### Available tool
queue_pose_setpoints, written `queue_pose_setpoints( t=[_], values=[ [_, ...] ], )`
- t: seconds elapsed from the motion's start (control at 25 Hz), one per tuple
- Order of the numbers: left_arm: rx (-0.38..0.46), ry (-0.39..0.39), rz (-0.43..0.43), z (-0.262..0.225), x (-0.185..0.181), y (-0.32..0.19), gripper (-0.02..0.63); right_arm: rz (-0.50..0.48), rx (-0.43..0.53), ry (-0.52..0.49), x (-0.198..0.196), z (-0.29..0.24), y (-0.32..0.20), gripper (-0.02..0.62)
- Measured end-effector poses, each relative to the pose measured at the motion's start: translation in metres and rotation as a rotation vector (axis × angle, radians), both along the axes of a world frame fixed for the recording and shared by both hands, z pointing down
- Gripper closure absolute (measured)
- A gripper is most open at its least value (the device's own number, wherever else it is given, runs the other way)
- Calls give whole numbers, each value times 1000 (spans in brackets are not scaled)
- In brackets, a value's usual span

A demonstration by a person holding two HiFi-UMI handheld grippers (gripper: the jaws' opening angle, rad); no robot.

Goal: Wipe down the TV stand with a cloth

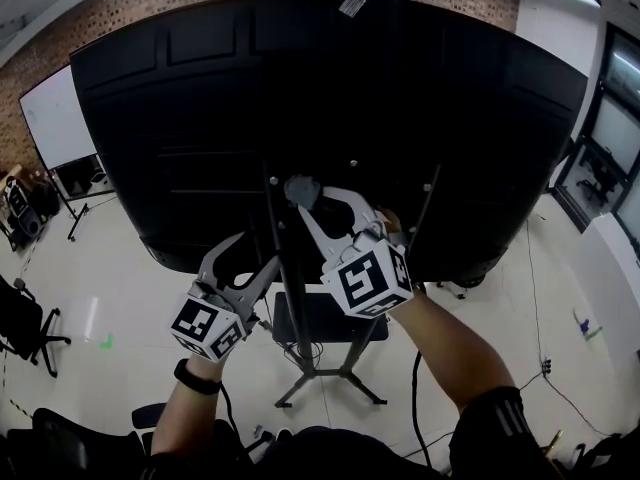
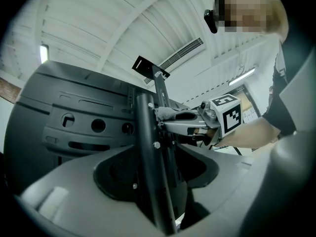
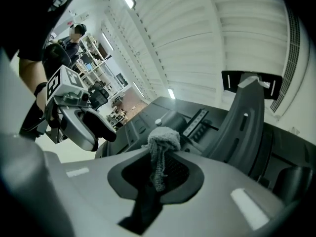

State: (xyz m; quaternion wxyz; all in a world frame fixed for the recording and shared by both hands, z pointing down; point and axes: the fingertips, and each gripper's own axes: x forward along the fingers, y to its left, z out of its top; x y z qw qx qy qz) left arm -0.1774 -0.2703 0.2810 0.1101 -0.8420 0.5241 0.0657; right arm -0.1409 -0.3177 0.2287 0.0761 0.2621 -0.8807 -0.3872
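Observation:
The TV stand's thin black pole (image 1: 279,313) rises behind the large black back of the TV (image 1: 300,98). My left gripper (image 1: 264,268) is shut on this pole (image 2: 149,162), which runs between its jaws. My right gripper (image 1: 306,198) is higher and to the right, shut on a small grey cloth (image 1: 300,189). The cloth (image 3: 163,141) bunches at the fingertips and rests against the stand's upper bracket beside the pole. From the left gripper view the cloth (image 2: 166,113) touches the pole's top, with the right gripper (image 2: 183,120) behind it. The left gripper (image 3: 95,128) shows low left in the right gripper view.
The stand's splayed feet (image 1: 325,380) and a dark shelf (image 1: 325,316) sit on the white floor below. A whiteboard (image 1: 58,118) and an office chair (image 1: 25,330) stand at the left. Glass doors (image 1: 610,138) are at the right. A person (image 3: 69,46) stands far back.

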Motion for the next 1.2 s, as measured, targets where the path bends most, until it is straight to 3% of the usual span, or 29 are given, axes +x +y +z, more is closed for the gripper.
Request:
queue_pose_setpoints(
  t=[0.28, 0.68, 0.96, 1.2],
  values=[
    [-34, 7, -65, 24, 5, 3, 347, -55, 21, 79, -5, 41, 12, 549],
    [-107, -16, -120, 67, 10, 6, 347, -74, 191, 229, -10, 96, 19, 549],
    [-162, -1, -86, 95, 4, 11, 346, -57, 276, 346, -23, 130, 32, 549],
    [-186, 16, -14, 118, -6, 12, 347, -13, 266, 422, -30, 164, 34, 551]
  ],
)
